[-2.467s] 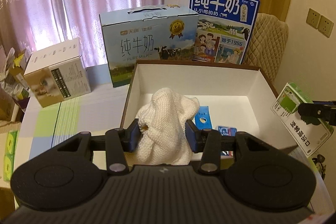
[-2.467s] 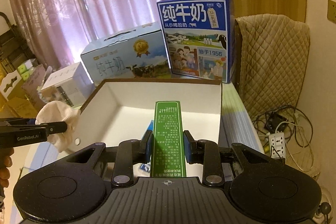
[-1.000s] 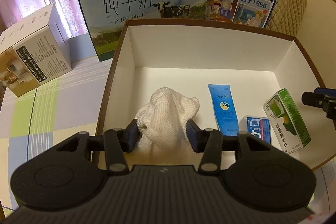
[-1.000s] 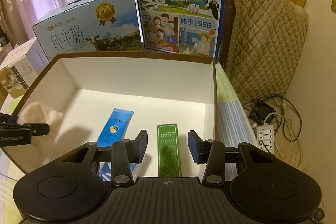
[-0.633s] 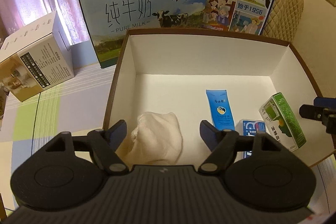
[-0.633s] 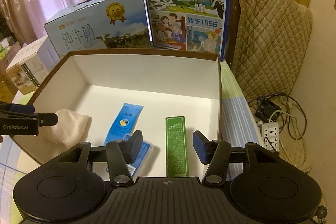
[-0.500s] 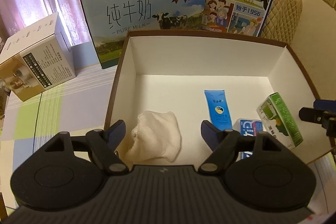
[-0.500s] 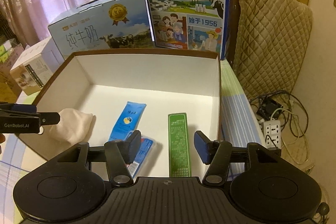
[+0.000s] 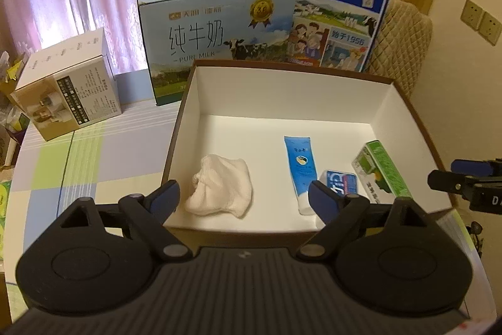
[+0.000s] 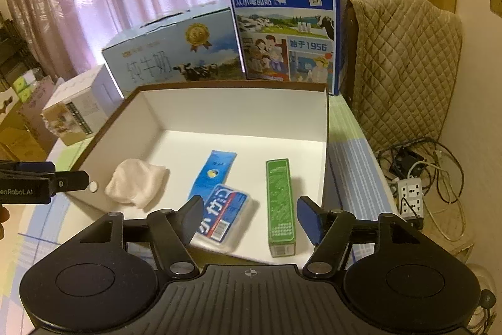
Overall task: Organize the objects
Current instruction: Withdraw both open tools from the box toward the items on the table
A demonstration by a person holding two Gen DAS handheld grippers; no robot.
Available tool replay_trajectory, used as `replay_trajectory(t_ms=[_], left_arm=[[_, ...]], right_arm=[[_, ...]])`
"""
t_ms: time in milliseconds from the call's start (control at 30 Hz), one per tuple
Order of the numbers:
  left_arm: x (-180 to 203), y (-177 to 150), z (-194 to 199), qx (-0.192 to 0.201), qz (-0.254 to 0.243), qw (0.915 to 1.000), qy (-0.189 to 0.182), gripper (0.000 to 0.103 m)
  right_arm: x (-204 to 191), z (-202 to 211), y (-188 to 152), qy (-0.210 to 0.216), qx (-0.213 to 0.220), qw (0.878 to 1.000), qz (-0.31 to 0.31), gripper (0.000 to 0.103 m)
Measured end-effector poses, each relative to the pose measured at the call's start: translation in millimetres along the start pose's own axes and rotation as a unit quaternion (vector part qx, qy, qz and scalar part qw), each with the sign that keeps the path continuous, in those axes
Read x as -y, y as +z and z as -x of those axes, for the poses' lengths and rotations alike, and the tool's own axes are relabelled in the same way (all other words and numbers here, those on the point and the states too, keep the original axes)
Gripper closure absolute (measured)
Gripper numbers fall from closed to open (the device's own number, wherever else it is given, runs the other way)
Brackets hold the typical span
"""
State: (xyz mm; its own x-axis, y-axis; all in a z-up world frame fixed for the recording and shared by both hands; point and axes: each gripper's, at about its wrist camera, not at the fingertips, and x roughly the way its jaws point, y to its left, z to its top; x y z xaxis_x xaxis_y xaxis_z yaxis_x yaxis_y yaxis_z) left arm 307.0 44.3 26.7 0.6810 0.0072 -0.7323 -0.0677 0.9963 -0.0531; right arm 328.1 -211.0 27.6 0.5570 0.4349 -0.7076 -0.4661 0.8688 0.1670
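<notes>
Above the box [image 9: 408,102] near edge, left gripper [image 9: 243,198] and right gripper [image 10: 251,217], both spread apart, empty.

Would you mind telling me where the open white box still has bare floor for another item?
The back half of the white cardboard box is bare, beyond the cream knitted cloth, blue tube and green carton. The front is crowded; a blue-and-white packet overlaps the tube.

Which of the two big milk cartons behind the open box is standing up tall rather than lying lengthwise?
The dark blue milk carton printed with 1956, at the back right. It stands on end, taller than the pale blue milk carton with the gold medal beside it.
</notes>
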Motion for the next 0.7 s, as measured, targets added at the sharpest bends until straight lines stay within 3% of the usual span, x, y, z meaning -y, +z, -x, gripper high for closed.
replay_trajectory(t_ms=[700], left_arm=[[9,-75,57,-0.025,0.015,0.9993,-0.023,0.016]], right_arm=[[-11,57,-64,0.012,-0.019,1.000,-0.010,0.038]])
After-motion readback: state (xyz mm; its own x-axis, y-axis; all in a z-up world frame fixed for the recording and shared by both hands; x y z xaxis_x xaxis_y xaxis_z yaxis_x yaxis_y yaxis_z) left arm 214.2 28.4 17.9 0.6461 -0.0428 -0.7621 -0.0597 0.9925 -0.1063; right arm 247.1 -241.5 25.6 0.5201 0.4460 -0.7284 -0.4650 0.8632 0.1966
